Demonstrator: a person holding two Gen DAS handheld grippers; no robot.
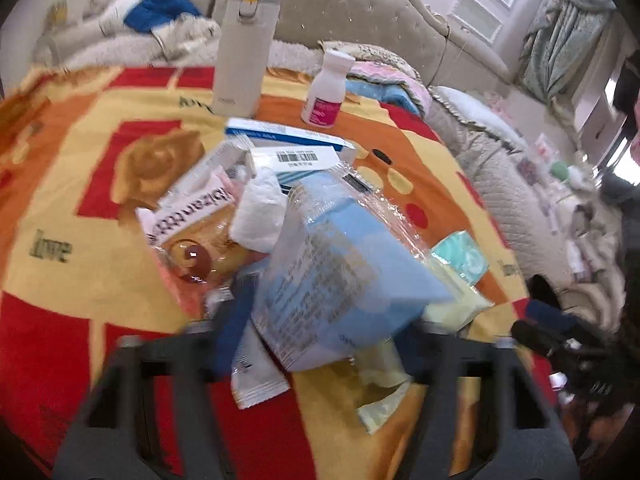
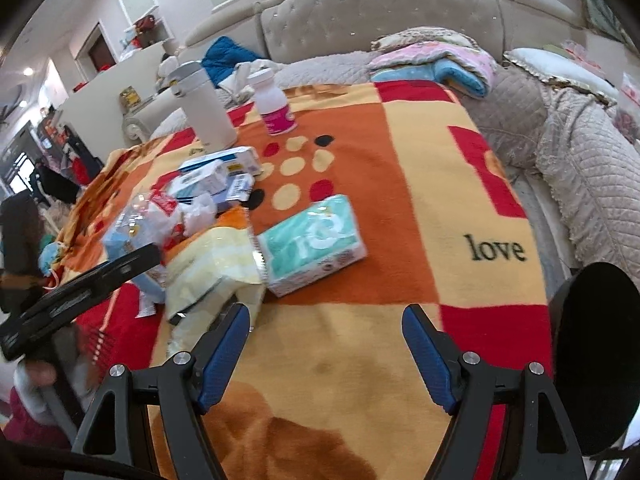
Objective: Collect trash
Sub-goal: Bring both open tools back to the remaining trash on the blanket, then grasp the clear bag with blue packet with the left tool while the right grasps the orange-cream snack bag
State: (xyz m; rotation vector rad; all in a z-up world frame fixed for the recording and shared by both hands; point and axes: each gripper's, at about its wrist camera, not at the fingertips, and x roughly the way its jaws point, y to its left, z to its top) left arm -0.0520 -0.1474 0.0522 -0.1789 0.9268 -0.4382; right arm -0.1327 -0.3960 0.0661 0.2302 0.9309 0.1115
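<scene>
Wrappers (image 1: pixel 344 276) — heaped (crumpled) on blanket (image 1: pixel 80 184)

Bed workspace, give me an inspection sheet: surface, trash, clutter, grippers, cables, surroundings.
Surface: patterned blanket over the bed.
Job's things: wrapper pile, blue plastic pack, yellow packet.
Clutter: white flask, pill bottle, tissue pack, upright or flat beside the pile.
Grippers: left gripper around the blue plastic pack, contact unclear; right gripper open, empty.
Cables: nothing seen.
Surroundings: tufted headboard, folded bedding.
</scene>
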